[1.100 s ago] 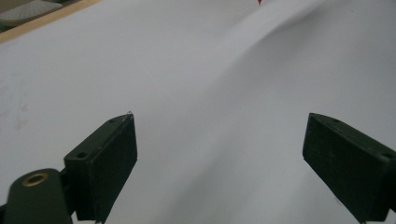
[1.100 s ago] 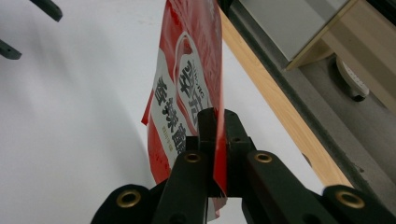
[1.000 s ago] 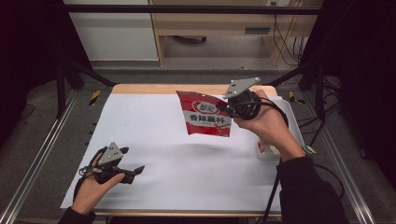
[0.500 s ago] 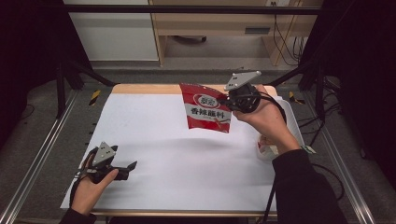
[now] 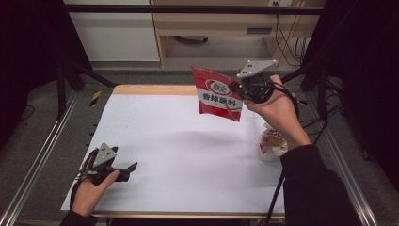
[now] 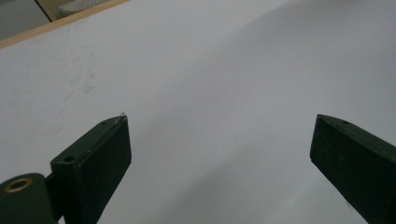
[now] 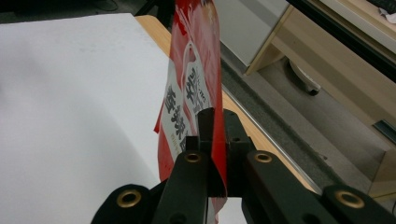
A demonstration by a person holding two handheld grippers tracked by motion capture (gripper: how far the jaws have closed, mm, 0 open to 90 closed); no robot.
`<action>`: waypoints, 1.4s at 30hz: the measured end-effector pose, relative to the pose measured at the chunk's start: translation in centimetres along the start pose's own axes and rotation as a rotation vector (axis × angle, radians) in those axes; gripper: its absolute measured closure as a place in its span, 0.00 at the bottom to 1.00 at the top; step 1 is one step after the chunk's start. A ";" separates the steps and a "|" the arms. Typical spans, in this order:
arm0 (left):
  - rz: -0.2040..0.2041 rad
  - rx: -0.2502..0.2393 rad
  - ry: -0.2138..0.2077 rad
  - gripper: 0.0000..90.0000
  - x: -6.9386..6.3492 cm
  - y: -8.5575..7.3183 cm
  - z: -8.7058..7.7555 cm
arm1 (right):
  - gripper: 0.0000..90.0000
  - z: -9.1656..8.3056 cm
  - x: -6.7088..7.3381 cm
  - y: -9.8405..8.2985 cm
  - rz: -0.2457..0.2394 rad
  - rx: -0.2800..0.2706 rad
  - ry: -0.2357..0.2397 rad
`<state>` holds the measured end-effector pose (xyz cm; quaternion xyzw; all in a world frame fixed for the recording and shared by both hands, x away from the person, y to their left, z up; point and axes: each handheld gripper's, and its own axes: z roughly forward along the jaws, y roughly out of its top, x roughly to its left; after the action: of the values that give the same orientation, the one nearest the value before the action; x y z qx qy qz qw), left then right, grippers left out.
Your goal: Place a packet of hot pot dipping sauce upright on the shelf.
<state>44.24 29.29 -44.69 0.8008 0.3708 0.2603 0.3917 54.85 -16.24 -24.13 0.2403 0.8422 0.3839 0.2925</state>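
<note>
Right claw (image 5: 237, 89) pinches the red snack bag (image 5: 219, 94) by its edge, jaws pressed together on the foil; bag hangs in the air above the far right part of the white surface (image 5: 179, 155), touching nothing else. Right gripper view: bag (image 7: 191, 93) stands edge-on between the black jaws, white label with printed characters facing left. Left claw (image 5: 131, 168) rests low at the near left corner of the surface, jaws spread wide, nothing between them. Small wrapped packet (image 5: 273, 141) lies on the surface near its right edge, just beside the right forearm.
</note>
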 end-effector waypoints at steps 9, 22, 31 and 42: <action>0.014 0.007 0.010 0.06 -0.2 0.0 -0.1 | 1.00 -1.1 -1.3 -0.5 0.033 -0.019 -0.027; 0.017 0.014 0.008 0.06 -0.5 0.0 0.1 | 1.00 -2.6 -3.0 -2.0 0.070 -0.008 -0.071; 0.025 0.013 0.004 0.06 -0.7 0.1 0.3 | 1.00 -3.3 -4.4 -3.3 0.112 -0.011 -0.117; 0.023 0.019 0.005 0.06 -0.7 0.0 0.3 | 1.00 -3.6 -6.0 -4.5 0.159 -0.023 -0.150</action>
<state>44.07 28.63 -44.95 0.8080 0.3651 0.2633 0.3801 55.90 -24.52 -23.93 0.3311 0.7918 0.3962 0.3262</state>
